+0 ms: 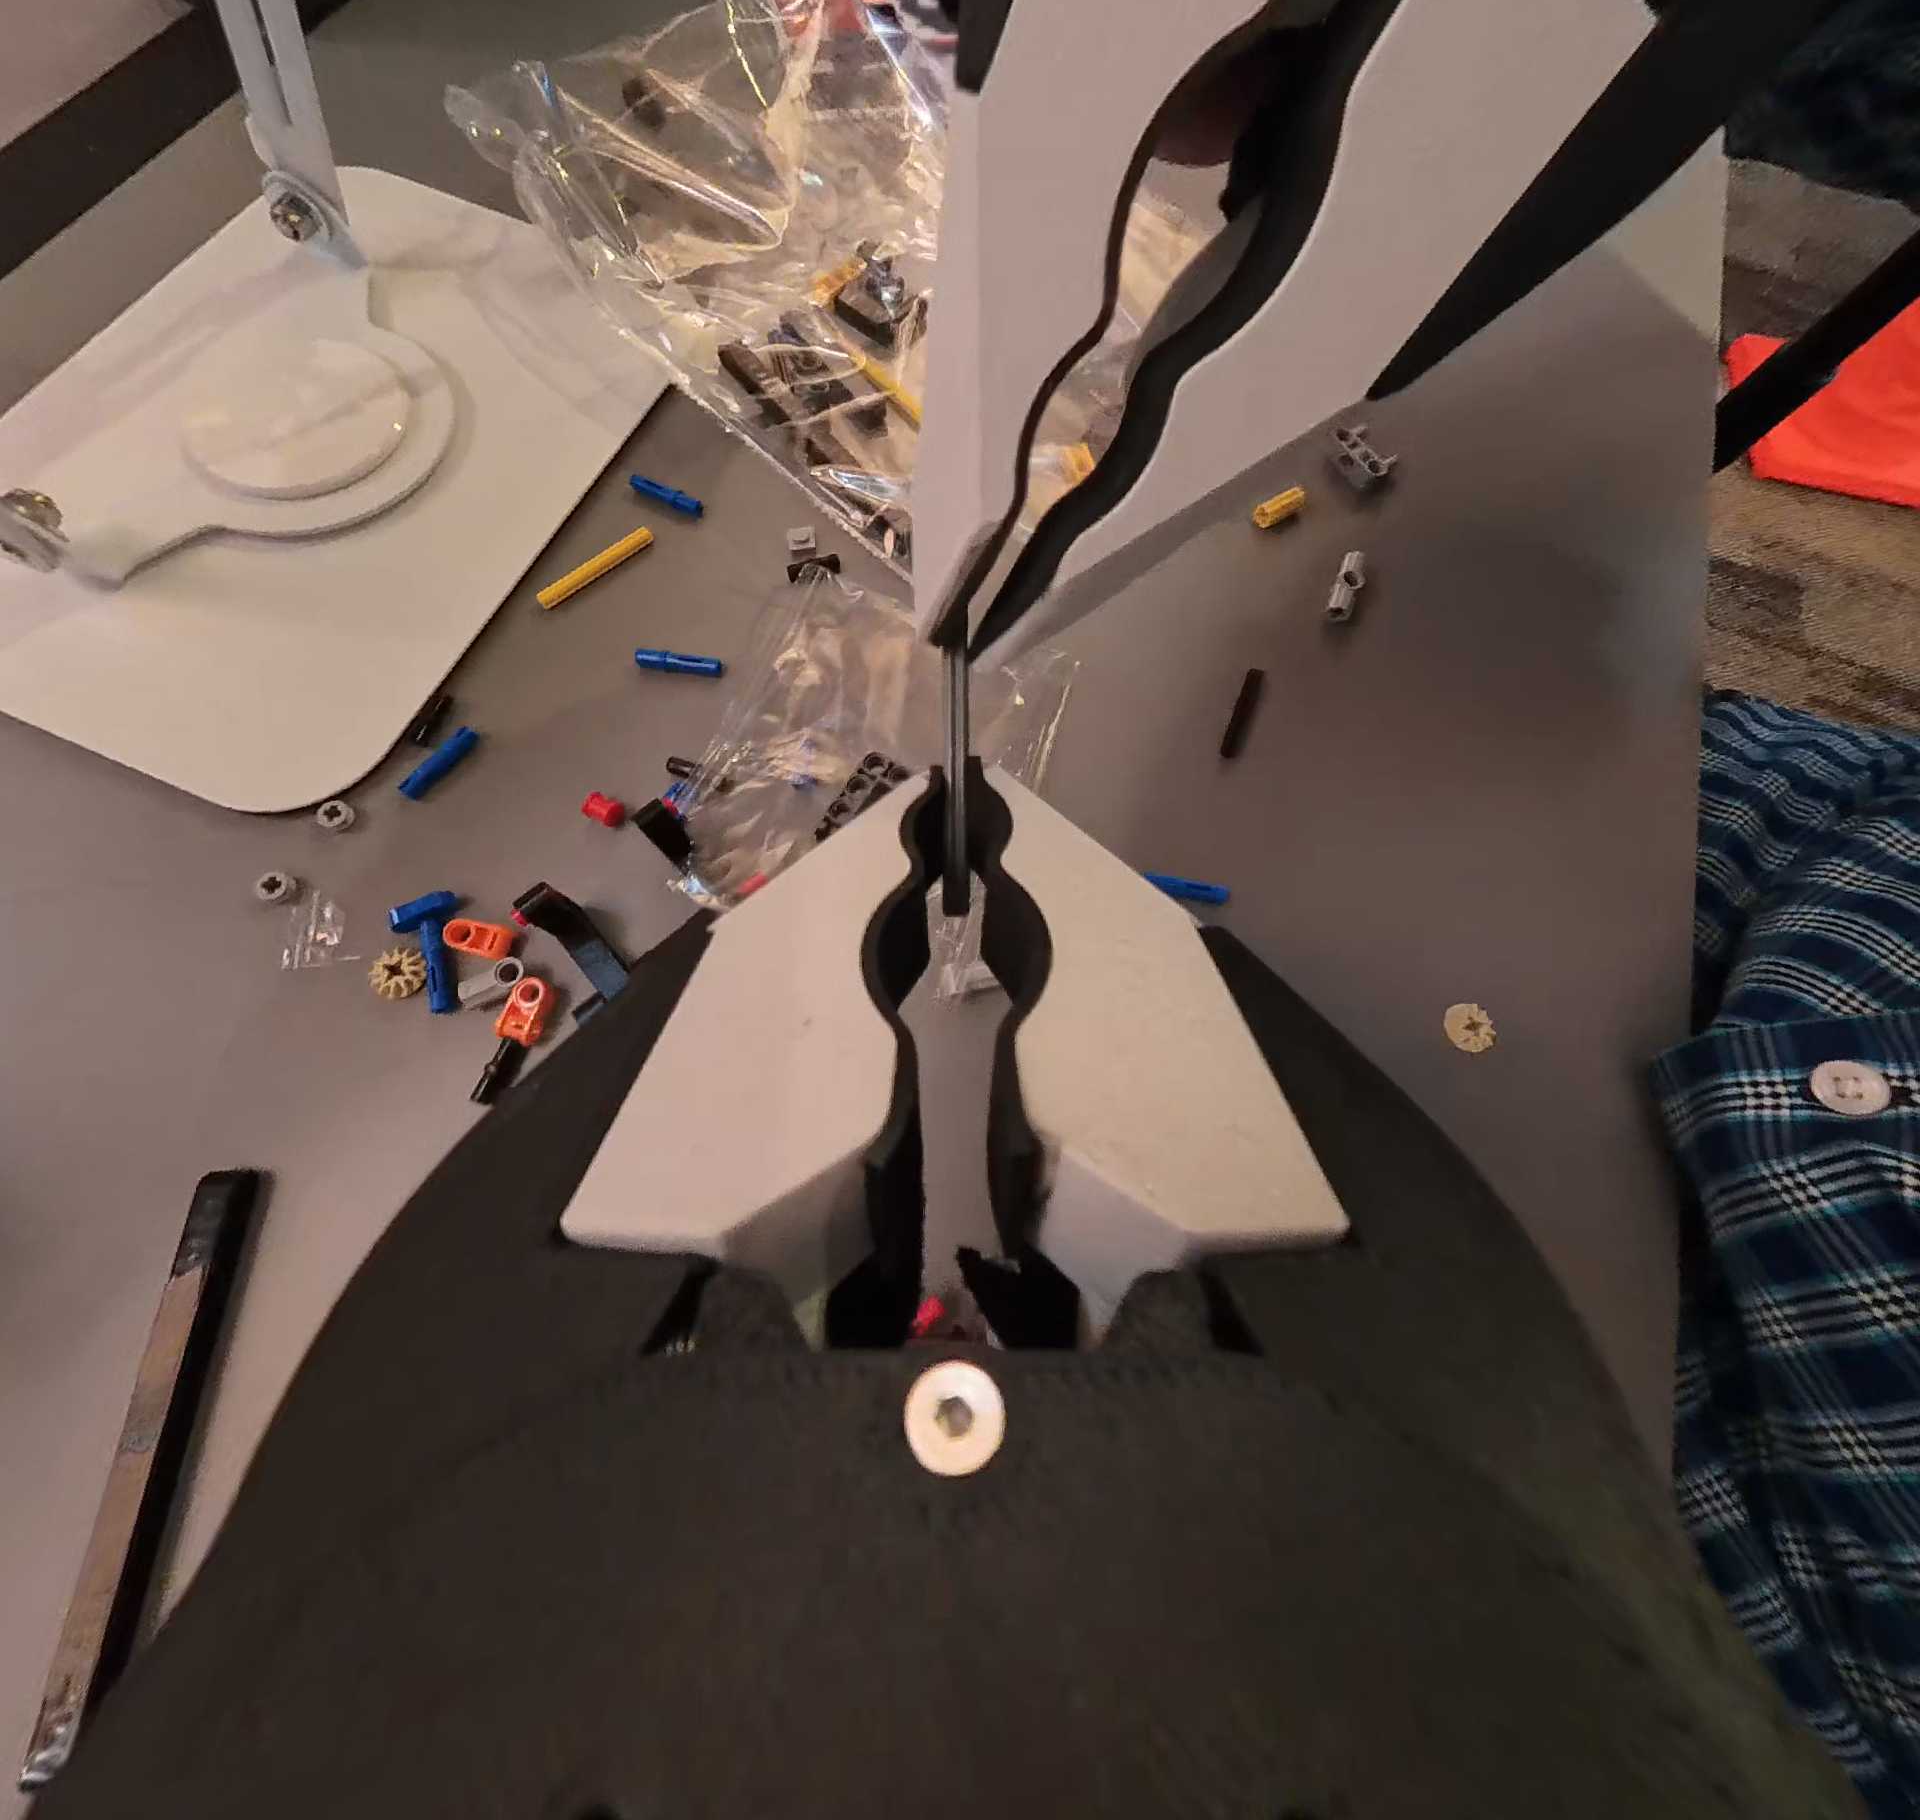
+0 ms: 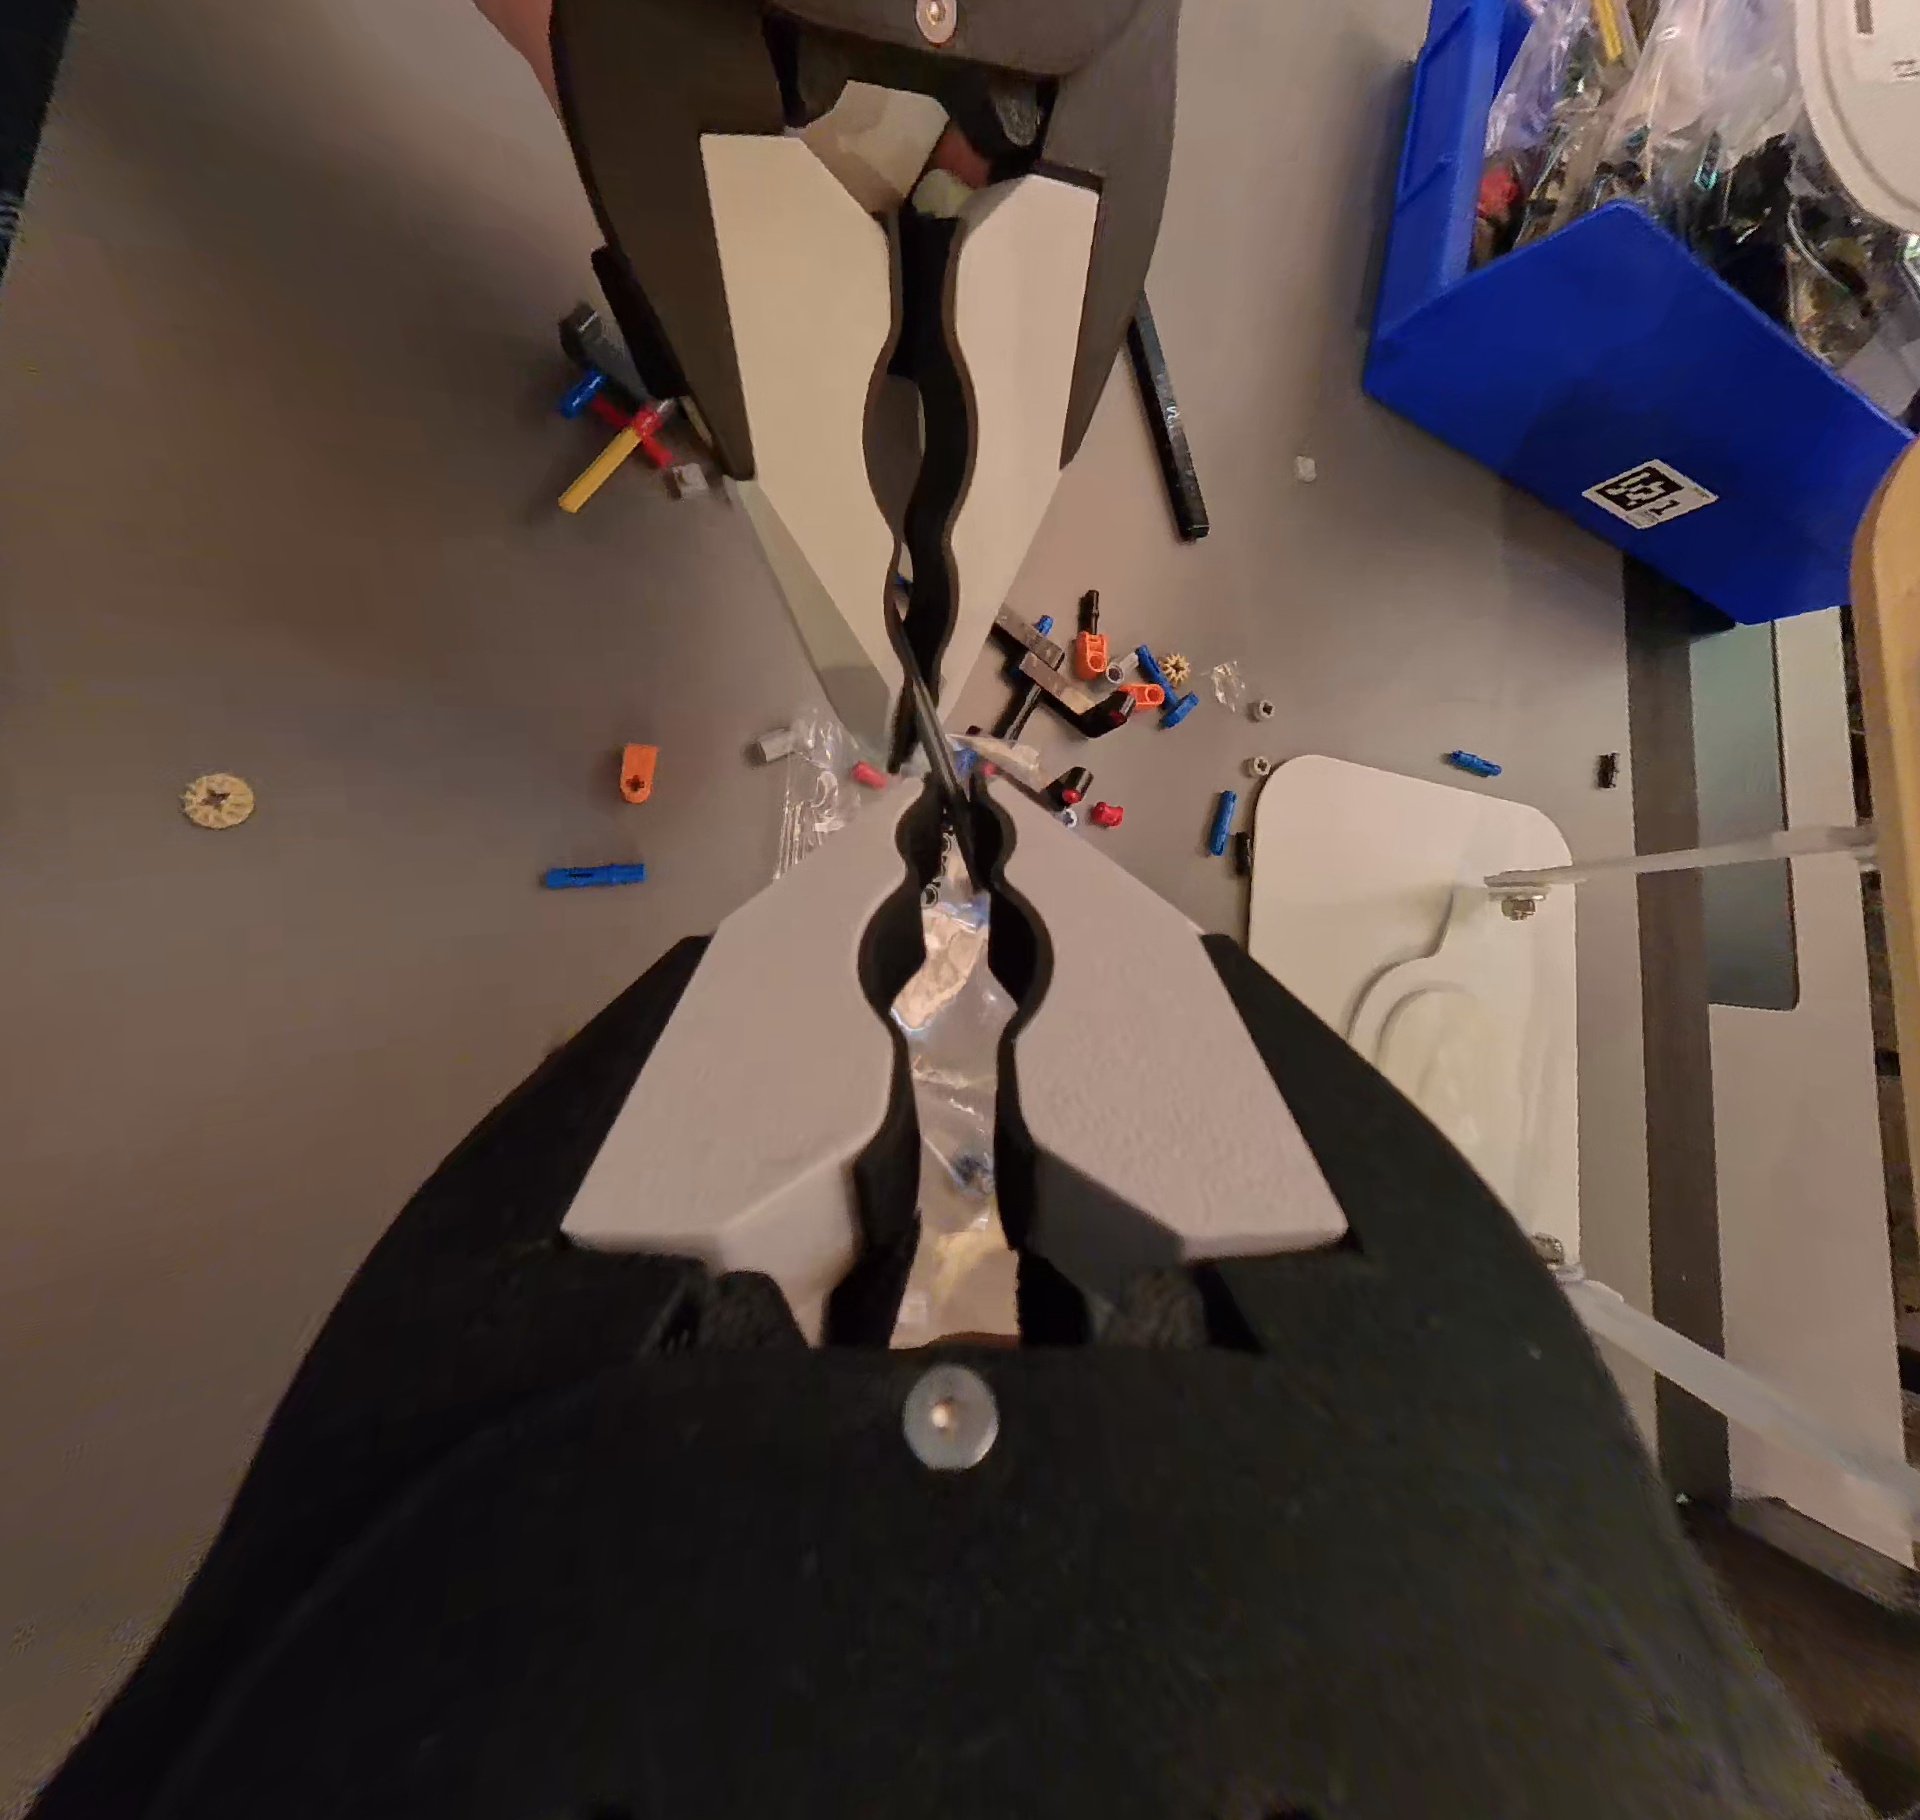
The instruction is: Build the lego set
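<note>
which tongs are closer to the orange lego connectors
left. the orange connectors lie on the table right beside the left tongs; the right tongs come in from the far side of the black axle both hold

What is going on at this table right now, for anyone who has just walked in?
A person is building a Lego set with two hand-held tongs. The left tongs and the right tongs meet tip to tip over the grey table, both shut on one thin black axle held between them. Loose pins, connectors and a tan gear lie scattered below, beside opened clear bags. A blue bin of bagged parts stands to one side.
</note>
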Motion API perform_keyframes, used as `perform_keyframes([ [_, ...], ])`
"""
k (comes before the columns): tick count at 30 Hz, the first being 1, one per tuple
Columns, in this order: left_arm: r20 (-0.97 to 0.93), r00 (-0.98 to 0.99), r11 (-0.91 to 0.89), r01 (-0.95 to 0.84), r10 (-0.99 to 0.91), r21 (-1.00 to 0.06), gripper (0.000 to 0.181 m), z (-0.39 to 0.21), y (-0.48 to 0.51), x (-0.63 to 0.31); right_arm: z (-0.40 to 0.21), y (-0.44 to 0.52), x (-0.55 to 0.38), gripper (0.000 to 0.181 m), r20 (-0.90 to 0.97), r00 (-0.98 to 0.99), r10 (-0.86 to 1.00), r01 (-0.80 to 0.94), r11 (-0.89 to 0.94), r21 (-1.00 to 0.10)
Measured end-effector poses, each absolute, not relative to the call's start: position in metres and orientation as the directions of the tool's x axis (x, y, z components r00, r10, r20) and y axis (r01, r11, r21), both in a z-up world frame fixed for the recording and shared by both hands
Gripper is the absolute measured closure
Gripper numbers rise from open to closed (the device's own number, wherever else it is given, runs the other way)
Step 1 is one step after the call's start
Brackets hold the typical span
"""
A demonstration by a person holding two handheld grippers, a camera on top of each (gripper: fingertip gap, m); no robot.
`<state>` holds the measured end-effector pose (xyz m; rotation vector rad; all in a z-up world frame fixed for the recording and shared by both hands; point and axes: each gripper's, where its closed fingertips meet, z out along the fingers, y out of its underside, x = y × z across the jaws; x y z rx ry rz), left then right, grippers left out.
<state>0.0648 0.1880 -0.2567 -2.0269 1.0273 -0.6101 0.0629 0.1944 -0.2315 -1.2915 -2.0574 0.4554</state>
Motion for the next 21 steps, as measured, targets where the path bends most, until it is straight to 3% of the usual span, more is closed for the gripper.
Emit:
perform_keyframes([
  [7, 0.145, 0.536, -0.419, -0.435, -0.832, -0.797, 0.181, -0.261, 0.181, 0.062, -0.238, 0.189, 0.061, 0.181, 0.342, -0.346, 0.874, 0.661, 0.485, -0.573],
  [13, 0.190, 0.509, -0.444, -0.440, -0.840, -0.781, 0.135, -0.262, 0.172, 0.054, -0.235, 0.193, 0.065, 0.181, 0.391, -0.416, 0.821, 0.652, 0.569, -0.501],
  [14, 0.194, 0.498, -0.434, -0.429, -0.845, -0.792, 0.135, -0.258, 0.172, 0.055, -0.233, 0.193, 0.064, 0.181, 0.408, -0.435, 0.803, 0.647, 0.594, -0.478],
  [17, 0.178, 0.485, -0.407, -0.421, -0.856, -0.811, 0.160, -0.250, 0.174, 0.055, -0.232, 0.192, 0.060, 0.181, 0.447, -0.490, 0.748, 0.633, 0.658, -0.407],
  [21, 0.125, 0.510, -0.384, -0.441, -0.851, -0.811, 0.179, -0.250, 0.179, 0.050, -0.229, 0.190, 0.053, 0.181, 0.438, -0.511, 0.740, 0.621, 0.670, -0.407],
])
